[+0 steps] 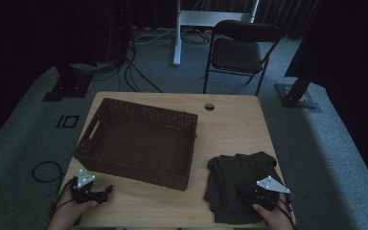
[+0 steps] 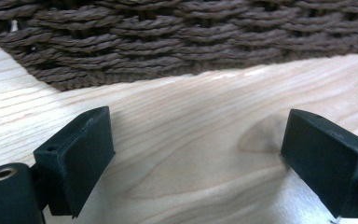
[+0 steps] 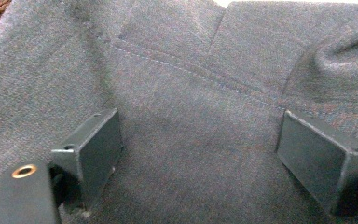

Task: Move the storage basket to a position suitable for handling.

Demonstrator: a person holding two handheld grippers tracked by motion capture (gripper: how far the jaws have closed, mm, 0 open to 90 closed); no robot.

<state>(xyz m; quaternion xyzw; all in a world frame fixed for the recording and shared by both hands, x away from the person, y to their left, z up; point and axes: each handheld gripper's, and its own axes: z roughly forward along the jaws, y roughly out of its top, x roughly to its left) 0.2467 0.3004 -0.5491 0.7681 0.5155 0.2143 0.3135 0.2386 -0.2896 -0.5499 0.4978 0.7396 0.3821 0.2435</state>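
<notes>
My right gripper (image 3: 198, 149) gapes wide over the dark garment (image 3: 177, 84), holding nothing; I should bite a thick fold. Left gripper (image 2: 196, 154) wide, empty

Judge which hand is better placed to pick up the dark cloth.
Right, probably. The right tongs hang open directly over the dark cloth, fabric between the jaws. The left tongs are open over bare table beside the basket.

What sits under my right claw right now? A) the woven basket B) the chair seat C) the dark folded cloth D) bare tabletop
C: the right claw hangs open over the dark folded cloth, with grey fabric and a stitched seam between its jaws; the basket lies off to the left.
</notes>
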